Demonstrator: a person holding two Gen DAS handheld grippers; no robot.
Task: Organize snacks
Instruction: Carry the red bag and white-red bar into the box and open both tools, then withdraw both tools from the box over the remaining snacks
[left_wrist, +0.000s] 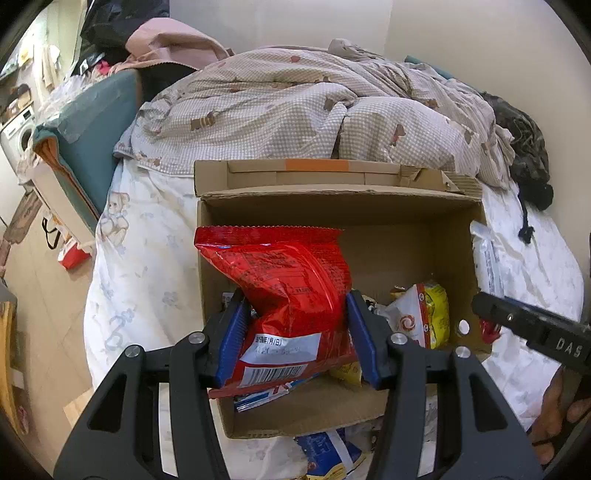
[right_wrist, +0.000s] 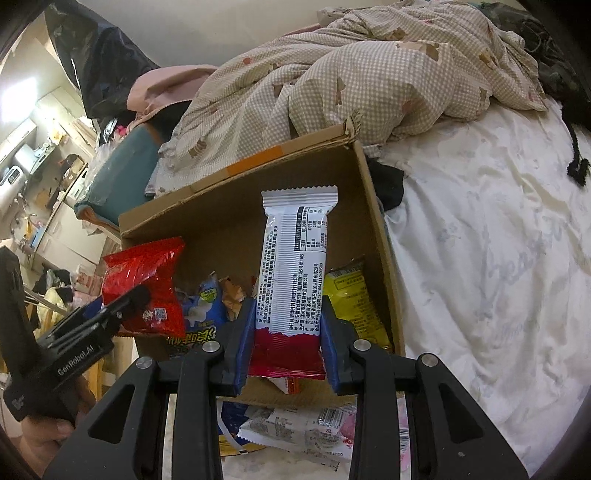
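Observation:
An open cardboard box (left_wrist: 388, 221) sits on the bed, also in the right wrist view (right_wrist: 229, 218). My left gripper (left_wrist: 295, 321) is shut on a red snack bag (left_wrist: 291, 280) and holds it over the box's left part; the bag also shows in the right wrist view (right_wrist: 147, 280). My right gripper (right_wrist: 286, 325) is shut on a long white and red snack pack (right_wrist: 295, 266) held upright over the box. A yellow packet (left_wrist: 432, 314) and other snacks lie inside the box. The yellow packet (right_wrist: 352, 299) and a blue packet (right_wrist: 203, 306) show in the right wrist view.
A checked duvet (left_wrist: 295, 107) is heaped behind the box. More snack packets (right_wrist: 295, 428) lie on the white sheet (right_wrist: 498, 258) in front of the box. A teal bedside piece (left_wrist: 96, 122) stands left of the bed. Dark clothing (left_wrist: 524, 155) lies at the right.

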